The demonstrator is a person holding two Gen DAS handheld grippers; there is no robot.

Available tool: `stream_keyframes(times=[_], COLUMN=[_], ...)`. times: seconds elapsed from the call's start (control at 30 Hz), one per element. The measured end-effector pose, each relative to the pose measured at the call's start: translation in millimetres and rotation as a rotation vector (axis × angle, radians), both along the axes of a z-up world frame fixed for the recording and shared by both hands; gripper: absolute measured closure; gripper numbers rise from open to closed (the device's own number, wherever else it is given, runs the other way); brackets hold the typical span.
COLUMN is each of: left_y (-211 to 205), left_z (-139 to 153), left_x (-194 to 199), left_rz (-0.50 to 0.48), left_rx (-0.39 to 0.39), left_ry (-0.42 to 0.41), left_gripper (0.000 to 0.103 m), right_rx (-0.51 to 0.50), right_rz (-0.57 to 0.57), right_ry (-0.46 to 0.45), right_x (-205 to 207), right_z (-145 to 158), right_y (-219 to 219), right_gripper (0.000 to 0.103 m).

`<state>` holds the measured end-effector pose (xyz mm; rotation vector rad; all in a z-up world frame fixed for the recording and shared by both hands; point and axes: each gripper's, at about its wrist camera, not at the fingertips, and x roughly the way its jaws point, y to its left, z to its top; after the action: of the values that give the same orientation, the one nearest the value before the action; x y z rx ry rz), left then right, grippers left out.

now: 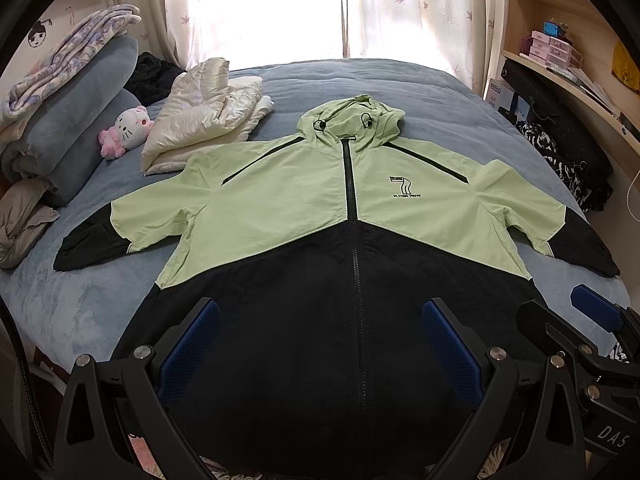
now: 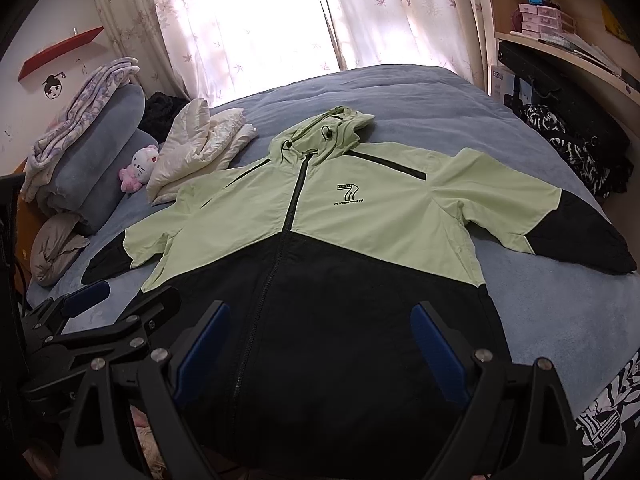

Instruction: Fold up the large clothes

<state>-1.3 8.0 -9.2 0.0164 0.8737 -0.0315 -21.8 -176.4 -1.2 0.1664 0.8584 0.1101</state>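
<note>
A light green and black hooded jacket (image 1: 320, 200) (image 2: 360, 220) lies flat and face up on the blue bed, zipped, with sleeves spread to both sides and the hood pointing to the window. My left gripper (image 1: 320, 320) hovers open above the black hem, nothing between its blue pads. My right gripper (image 2: 320, 324) is also open over the hem, a little to the right. Each gripper shows at the edge of the other's view: the right gripper (image 1: 568, 316) and the left gripper (image 2: 124, 292).
A folded cream padded garment (image 1: 208, 116) lies beyond the left sleeve, beside a pink and white plush toy (image 1: 126, 130). Rolled blue bedding (image 1: 76, 120) and a grey cloth (image 1: 24, 224) sit at the left. Shelves (image 1: 560, 40) and dark patterned clothes (image 1: 560, 164) stand on the right.
</note>
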Motion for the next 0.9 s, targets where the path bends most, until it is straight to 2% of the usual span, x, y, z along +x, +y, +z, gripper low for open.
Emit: stream_keyframes(times=[0.7,0.9], left_y=[-8,-16], left_z=[7,10], left_x=[0,6], left_rz=[-0.008,-0.012], left_rx=[0.014,0.025], left_ry=[-0.005,-0.023], left_gripper=[0.003,0.003], right_rx=[0.009,0.01], right_rz=[0.002,0.002], right_ry=[-0.008,-0.008], right_x=[-2,1], right_z=[1,10], right_y=[-4,-13], right_gripper=[0.011,0.011])
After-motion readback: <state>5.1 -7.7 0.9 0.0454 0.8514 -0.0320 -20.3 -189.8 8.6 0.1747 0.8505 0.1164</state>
